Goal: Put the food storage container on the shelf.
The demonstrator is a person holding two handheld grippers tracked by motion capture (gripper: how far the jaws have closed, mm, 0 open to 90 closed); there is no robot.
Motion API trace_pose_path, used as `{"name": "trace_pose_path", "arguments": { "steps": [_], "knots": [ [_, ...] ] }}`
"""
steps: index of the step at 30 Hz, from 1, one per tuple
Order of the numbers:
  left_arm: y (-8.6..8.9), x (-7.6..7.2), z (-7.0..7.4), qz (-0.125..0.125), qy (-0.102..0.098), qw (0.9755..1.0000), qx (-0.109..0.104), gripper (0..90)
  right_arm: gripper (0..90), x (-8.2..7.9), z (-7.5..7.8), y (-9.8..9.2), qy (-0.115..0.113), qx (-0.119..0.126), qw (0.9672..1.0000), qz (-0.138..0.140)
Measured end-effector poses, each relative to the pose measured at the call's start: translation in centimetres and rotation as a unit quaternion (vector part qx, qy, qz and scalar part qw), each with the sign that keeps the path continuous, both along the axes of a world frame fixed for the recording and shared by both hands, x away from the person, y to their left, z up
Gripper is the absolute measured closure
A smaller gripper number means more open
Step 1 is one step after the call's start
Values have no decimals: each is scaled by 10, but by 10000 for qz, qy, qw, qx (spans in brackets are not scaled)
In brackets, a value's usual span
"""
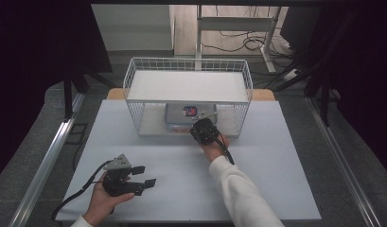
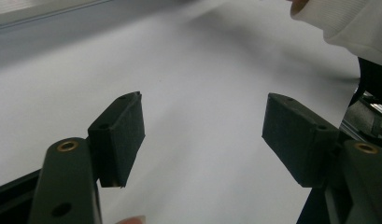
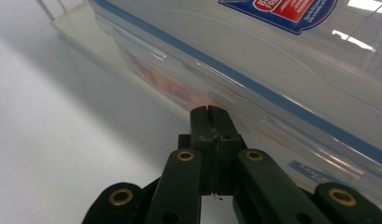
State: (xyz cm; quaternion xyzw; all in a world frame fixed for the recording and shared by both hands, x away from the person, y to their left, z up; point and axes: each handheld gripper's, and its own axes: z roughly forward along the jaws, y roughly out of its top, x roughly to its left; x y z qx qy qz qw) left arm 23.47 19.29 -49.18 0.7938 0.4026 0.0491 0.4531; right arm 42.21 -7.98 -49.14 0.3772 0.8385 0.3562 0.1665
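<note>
White tabletop spreads across the middle of the high view, dark floor and cables beyond it, and standing at its far edge is a white wire rack with a solid upper shelf and an open lower bay. Tucked in that lower bay sits the piece that matters — a clear plastic food container with a blue-trimmed lid and a red and blue label, lying flat on the rack's bottom shelf and not yet out of it. Up against its front side comes the right gripper, and in the right gripper view the right gripper has its jaws pinched fully together, the joined tips meeting the container just below the blue lid line; nothing is clamped between them, so this reads as a nudge or a probe, not a grasp. Over at the near left corner the left gripper waits above bare table, well apart from the rack, its jaws standing partly apart with nothing between them — the left gripper view confirms the gap over plain white surface. My read: early going, the container is reached but not secured, and moving it is all still to do.
</note>
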Motion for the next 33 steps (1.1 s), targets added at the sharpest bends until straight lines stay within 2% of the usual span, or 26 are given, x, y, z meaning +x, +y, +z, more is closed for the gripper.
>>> {"name": "trace_pose_path", "arguments": {
  "steps": [7,11,13,14,16,19,22,23,24,25,26,27,28,29,30,32,33],
  "knots": [
    [1,2,0,7,7,10000,-47,290,892,-4,-1,-1,93,78,9999,28],
    [0,4,-1,29,38,10000,-12,290,892,-16,4,-5,32,50,9997,255],
    [0,5,-1,60,35,10000,18,290,892,-24,6,-9,43,74,9993,377],
    [0,6,-2,98,43,9999,53,289,892,-33,10,-16,18,114,9986,513],
    [-1,6,-3,104,42,9999,84,289,892,-38,12,-19,24,156,9983,563],
    [-2,6,-3,133,51,9998,100,289,892,-53,20,-34,-72,230,9971,718],
    [-1,6,-3,227,21,9997,98,287,892,-75,31,-60,-185,385,9952,876],
    [-1,6,-3,255,-4,9996,142,287,892,-75,31,-60,-185,385,9952,876],
    [-1,5,-3,277,-35,9994,214,287,892,-82,33,-68,-208,407,9949,904],
    [-1,5,-4,295,-44,9992,274,285,892,-95,34,-85,-243,429,9944,930],
    [-1,4,-4,285,-46,9991,318,285,892,-95,34,-85,-243,429,9944,930],
    [-2,4,-5,276,-58,9990,333,284,892,-107,32,-104,-228,413,9948,900],
    [-2,3,-5,269,-56,9991,331,284,892,-107,32,-104,-228,413,9948,900],
    [-3,3,-5,265,-54,9991,322,283,892,-117,31,-122,-183,432,9956,816],
    [-2,4,-4,284,-63,9990,328,283,892,-121,30,-131,-150,471,9959,763],
    [-1,4,-4,323,-86,9989,342,282,892,-130,30,-149,-27,631,9961,613],
    [-1,4,-4,323,-86,9989,342,282,892,-130,30,-149,-27,631,9961,613]
  ]
}}
